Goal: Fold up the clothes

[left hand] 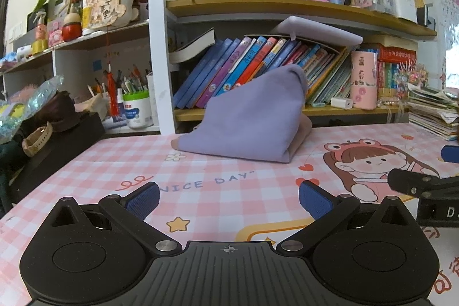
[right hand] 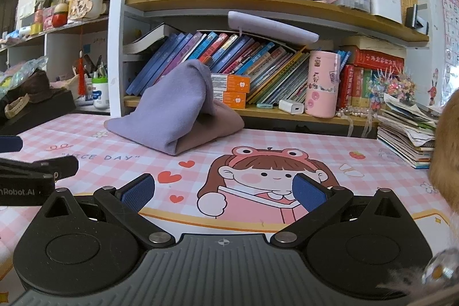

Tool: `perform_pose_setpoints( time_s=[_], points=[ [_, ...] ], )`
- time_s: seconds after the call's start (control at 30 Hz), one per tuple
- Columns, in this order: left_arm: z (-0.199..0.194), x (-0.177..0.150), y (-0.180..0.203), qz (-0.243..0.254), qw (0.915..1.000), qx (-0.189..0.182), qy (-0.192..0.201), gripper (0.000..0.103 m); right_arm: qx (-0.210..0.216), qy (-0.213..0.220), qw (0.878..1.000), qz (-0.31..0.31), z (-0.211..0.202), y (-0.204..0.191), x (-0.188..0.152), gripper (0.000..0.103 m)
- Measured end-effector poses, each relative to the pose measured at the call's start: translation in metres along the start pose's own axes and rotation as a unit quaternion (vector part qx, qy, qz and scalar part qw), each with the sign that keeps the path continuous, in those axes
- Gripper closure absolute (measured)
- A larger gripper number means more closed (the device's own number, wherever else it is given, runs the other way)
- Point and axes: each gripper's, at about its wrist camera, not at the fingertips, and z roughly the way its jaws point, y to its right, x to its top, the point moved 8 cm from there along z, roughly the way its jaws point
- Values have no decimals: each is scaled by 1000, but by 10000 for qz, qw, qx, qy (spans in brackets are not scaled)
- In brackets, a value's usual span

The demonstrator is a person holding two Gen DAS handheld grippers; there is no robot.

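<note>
A folded purple cloth lies at the back of the pink checked desk mat, its top part leaning up against the books on the lower shelf. It also shows in the right wrist view, with a dusty pink layer under it. My left gripper is open and empty, low over the mat, well in front of the cloth. My right gripper is open and empty over the cartoon girl print, to the right of the left one. Each gripper shows at the edge of the other's view.
A bookshelf full of books stands right behind the cloth. A pink canister and a white charger sit on its lower shelf. A stack of booklets lies at the right. A black box with a watch sits at the left.
</note>
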Motion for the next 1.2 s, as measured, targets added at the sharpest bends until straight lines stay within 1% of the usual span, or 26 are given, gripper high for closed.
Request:
perform_pose_setpoints(
  time_s=[0.13, 0.3, 0.47, 0.57, 0.7, 0.8, 0.87, 0.97, 1.07, 1.2],
  points=[
    [-3, 2, 4, 118, 9999, 7, 88, 0, -61, 233, 9994, 264, -8, 10, 3, 0],
    [-4, 3, 5, 201, 9997, 64, 124, 0, -8, 294, 9986, 450, -11, 16, 4, 0],
    [-3, 3, 9, 362, 9992, 144, 100, 0, 140, 289, 9988, 369, -10, 12, 5, 0],
    [-6, 3, 11, 462, 9986, 220, 148, 0, 133, 290, 9990, 304, -10, 10, 5, 0],
    [-7, 3, 20, 663, 9976, 10, 189, 0, 83, 232, 9992, 299, -9, 10, 4, 0],
    [-7, 3, 19, 623, 9979, 28, 189, 0, 33, 124, 9995, 283, -5, 10, 3, 0],
    [-7, 3, 18, 592, 9981, 45, 189, 0, 26, 153, 9996, 234, -6, 8, 3, 0],
    [-10, 5, 8, 347, 9989, 178, 274, 0, 80, 252, 9996, 114, -9, 4, 4, 0],
    [-7, 5, 1, 133, 9996, 156, 211, 0, 122, 309, 9994, 9, -10, 0, 5, 0],
    [-1, 3, -5, -60, 10000, -17, 5, 0, 185, 353, 9992, -7, -12, -2, 6, 0]
  ],
)
